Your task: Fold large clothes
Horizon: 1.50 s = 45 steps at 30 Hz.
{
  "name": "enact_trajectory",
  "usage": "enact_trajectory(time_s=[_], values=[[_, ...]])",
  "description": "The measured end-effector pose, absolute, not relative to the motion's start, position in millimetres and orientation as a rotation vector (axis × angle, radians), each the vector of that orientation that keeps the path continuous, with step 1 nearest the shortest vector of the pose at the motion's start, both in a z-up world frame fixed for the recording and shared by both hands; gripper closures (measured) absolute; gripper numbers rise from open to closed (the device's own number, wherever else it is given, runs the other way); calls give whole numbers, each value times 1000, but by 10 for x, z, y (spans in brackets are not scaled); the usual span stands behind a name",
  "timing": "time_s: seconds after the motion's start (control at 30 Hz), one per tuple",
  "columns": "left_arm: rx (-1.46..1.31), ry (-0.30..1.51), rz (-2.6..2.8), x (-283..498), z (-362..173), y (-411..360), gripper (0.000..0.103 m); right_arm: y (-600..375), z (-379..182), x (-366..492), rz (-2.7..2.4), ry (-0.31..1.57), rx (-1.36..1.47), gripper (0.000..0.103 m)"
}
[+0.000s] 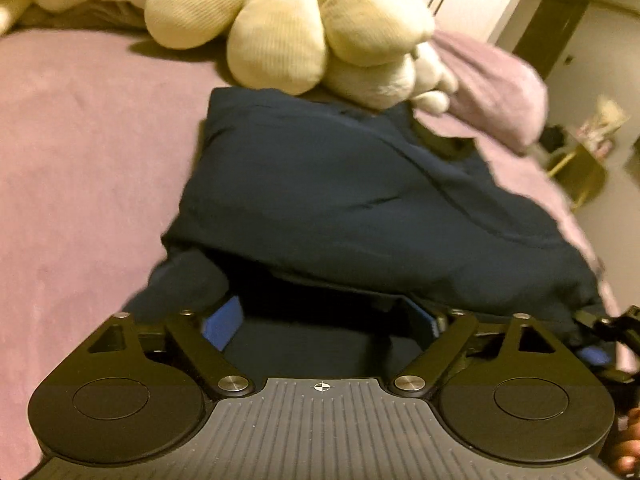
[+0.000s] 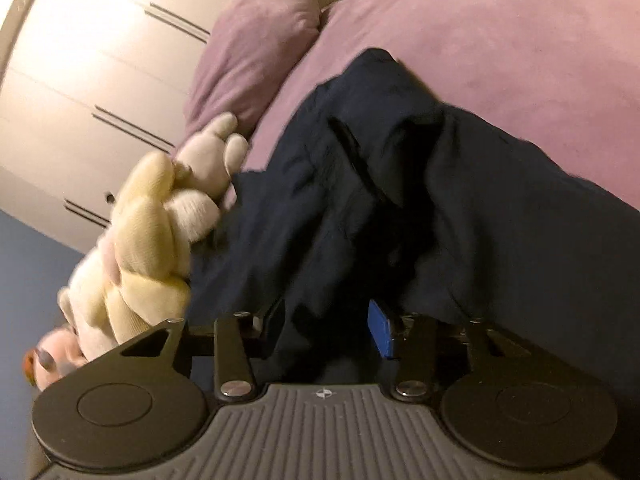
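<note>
The dark navy garment (image 1: 340, 192) is lying doubled over into a bulky, still rumpled bundle on the mauve bed (image 1: 80, 160), its far end touching the cream plush toy (image 1: 288, 36), so the folding is looking well along but not yet tidied. The left gripper (image 1: 324, 324) is standing wide apart with loose cloth between its jaws, unpinched. The right gripper (image 2: 332, 328) is sitting partly apart, cloth draping between its fingers without being clamped.

Cream flower-shaped plush (image 1: 288, 28) on purple bedspread (image 1: 80, 152) (lilac pillow (image 2: 256, 52) beside), white wardrobe (image 2: 100, 80) behind.

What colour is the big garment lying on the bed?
Dark navy blue garment, plain with no pattern; the left wrist view shows it best.
</note>
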<state>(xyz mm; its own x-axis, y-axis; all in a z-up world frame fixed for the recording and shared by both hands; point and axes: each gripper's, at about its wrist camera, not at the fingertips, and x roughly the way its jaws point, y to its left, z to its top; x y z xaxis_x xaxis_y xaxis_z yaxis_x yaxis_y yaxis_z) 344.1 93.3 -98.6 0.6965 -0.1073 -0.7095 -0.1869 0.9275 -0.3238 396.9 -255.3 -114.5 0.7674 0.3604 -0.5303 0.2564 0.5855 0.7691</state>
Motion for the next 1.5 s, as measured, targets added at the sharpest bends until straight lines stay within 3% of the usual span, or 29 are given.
enact_trajectory(time_s=[0.03,0.1,0.37,0.47,0.57,0.8,1.03,1.5], values=[[-359,808,51,3503,-984,891,16,-2551,-1146,4039,55,730,958,74],[-306,814,59,3616,-978,814,14,-2524,-1141,4173,39,753,901,81],[-211,848,52,3815,-1045,685,9,-2485,-1165,4517,6,752,782,83],[-153,864,36,3698,-1015,688,10,-2523,-1168,4476,33,757,816,78],[-88,864,28,3516,-938,683,10,-2626,-1066,4280,95,776,783,63],[-16,819,61,3300,-603,636,7,-2567,-562,3972,90,654,496,53],[32,766,94,3506,-525,487,7,-1979,-418,4214,158,536,311,53],[73,690,115,4071,-962,271,2,-1430,-1013,4798,151,645,38,52]])
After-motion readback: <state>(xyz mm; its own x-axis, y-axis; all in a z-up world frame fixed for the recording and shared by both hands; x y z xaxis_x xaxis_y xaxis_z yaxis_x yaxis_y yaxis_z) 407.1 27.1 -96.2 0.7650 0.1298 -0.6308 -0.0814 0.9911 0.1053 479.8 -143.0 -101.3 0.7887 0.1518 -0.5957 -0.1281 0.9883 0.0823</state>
